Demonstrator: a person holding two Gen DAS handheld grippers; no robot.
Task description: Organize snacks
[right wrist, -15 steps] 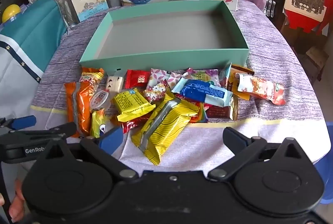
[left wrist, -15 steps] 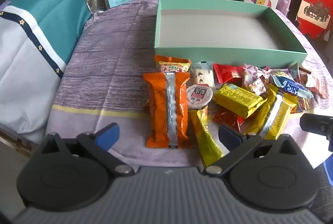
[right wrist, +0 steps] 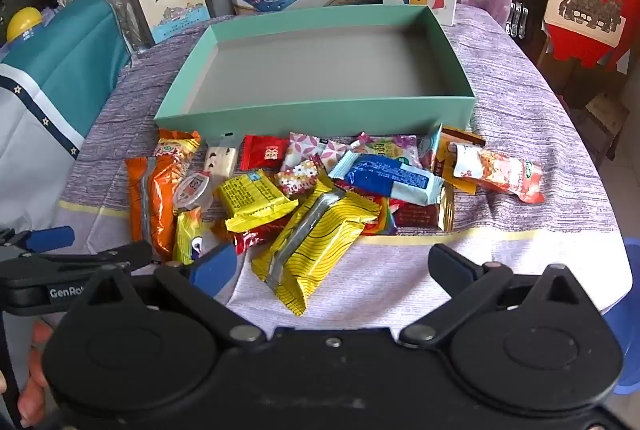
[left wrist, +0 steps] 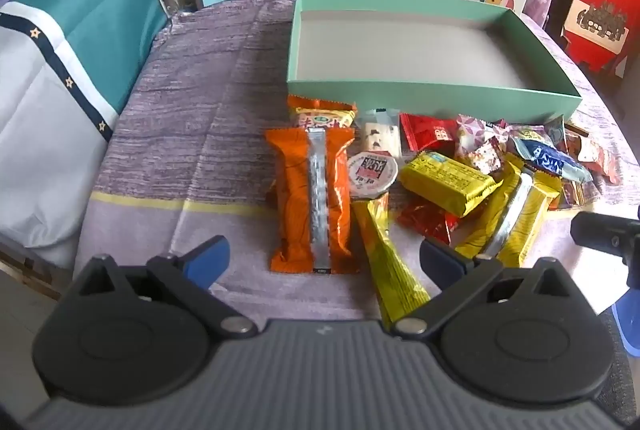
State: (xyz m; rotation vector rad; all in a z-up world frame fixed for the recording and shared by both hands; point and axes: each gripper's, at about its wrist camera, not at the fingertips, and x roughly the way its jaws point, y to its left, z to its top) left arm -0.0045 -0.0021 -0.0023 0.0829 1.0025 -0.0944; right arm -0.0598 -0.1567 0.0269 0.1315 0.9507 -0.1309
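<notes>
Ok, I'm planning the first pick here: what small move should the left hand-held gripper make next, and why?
Probably ease the left hand-held gripper forward and down over the long orange snack packet. Its jaws stand open and empty, that packet lies directly ahead, clear of the pile, and the mint-green box behind holds nothing yet.

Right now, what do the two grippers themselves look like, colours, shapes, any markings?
The left gripper has a ribbed grey body, two round black hubs, black link arms with silver pivot pins and blue fingers. The right gripper is the same build with a black body. White GenRo lettering shows on the left one's side. No cables visible.
</notes>
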